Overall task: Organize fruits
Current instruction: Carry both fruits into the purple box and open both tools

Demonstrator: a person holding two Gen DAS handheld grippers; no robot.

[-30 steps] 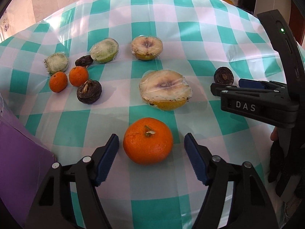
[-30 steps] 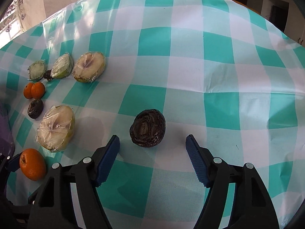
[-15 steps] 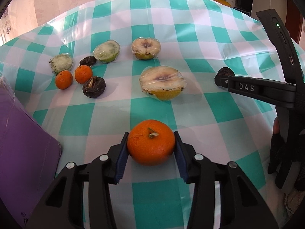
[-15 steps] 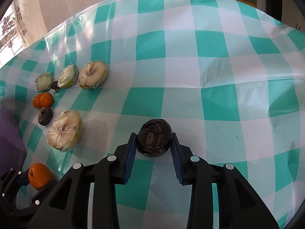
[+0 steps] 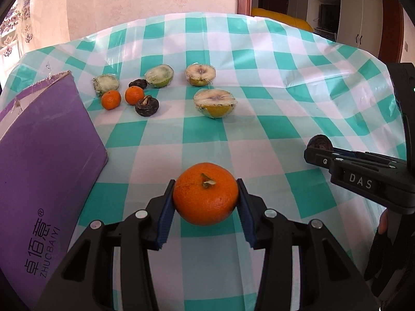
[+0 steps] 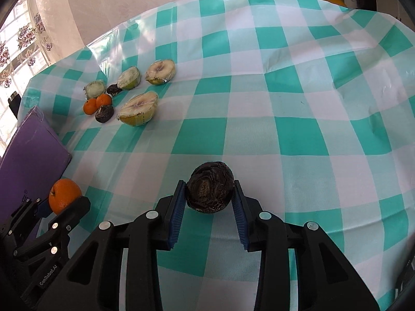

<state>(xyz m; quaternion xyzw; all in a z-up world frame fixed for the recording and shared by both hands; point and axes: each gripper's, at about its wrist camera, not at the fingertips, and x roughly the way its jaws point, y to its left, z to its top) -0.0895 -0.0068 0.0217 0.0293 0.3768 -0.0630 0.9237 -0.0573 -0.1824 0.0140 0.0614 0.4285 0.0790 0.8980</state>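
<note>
Your left gripper (image 5: 205,200) is clamped on the large mandarin (image 5: 205,197), blue pads (image 5: 166,210) pressing both sides, stem facing up, fruit over the checked tabletop (image 5: 259,83). Your right gripper (image 6: 209,197) is clamped on a dark wrinkled fruit (image 6: 210,187), pads tight against both flanks. Landmark: the purple box (image 5: 44,171). Its near corner sits just beside the held mandarin, on the mandarin's left in the left wrist view. Beyond the box's far end lies the loose group: two small mandarins (image 5: 111,99) touching or nearly so, a dark fruit (image 5: 147,105) just beside them, a second dark one (image 5: 138,83) behind. Two green wrapped halves (image 5: 159,75) and two pale yellow wrapped halves (image 5: 214,103) sit further from the box, cut faces up. In the right wrist view your left gripper shows at lower left against the box.
</note>
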